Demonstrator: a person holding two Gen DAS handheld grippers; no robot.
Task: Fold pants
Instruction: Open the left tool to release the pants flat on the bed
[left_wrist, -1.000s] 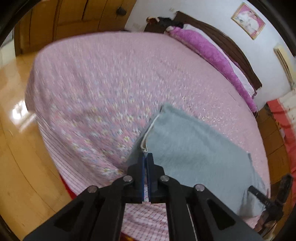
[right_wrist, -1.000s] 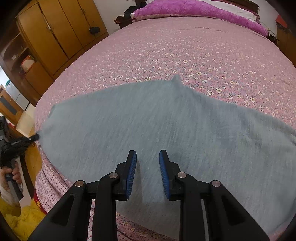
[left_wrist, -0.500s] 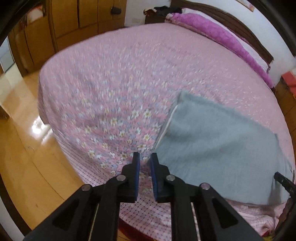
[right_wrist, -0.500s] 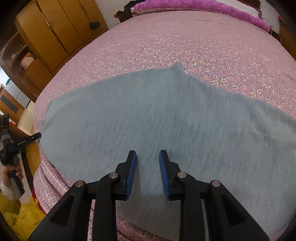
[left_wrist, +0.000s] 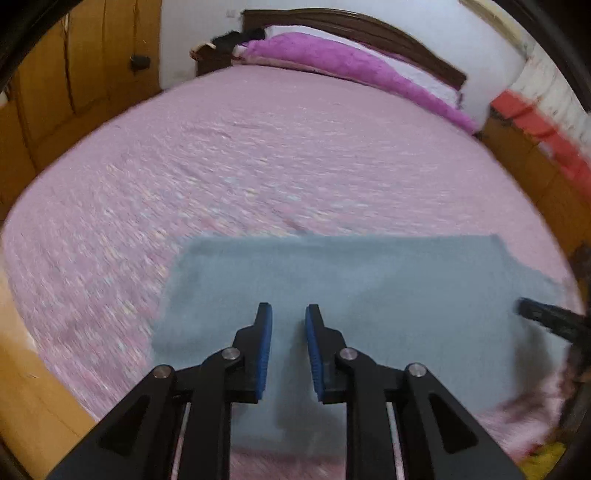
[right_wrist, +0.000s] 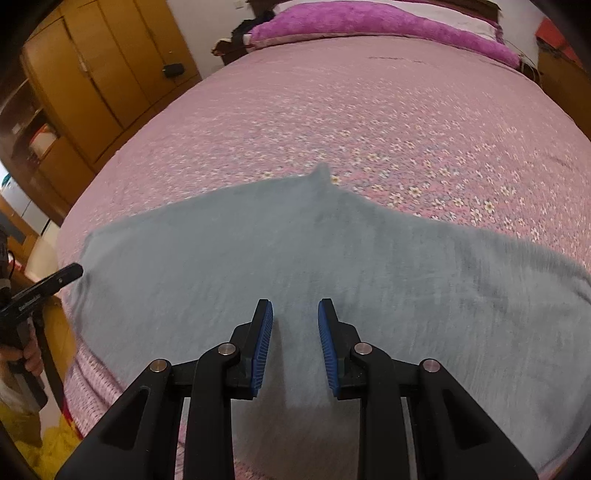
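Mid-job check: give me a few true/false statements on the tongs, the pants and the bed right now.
1. The left tongs are open, holding nothing. True.
2. The right tongs are clamped on the grey pants. False: their jaws stand apart, with no cloth between them.
3. The pants lie on the pink floral bedspread. True.
4. The pants hang over the headboard. False: they lie at the near end of the bed, far from the purple blanket.
5. The pants are green. False: grey.
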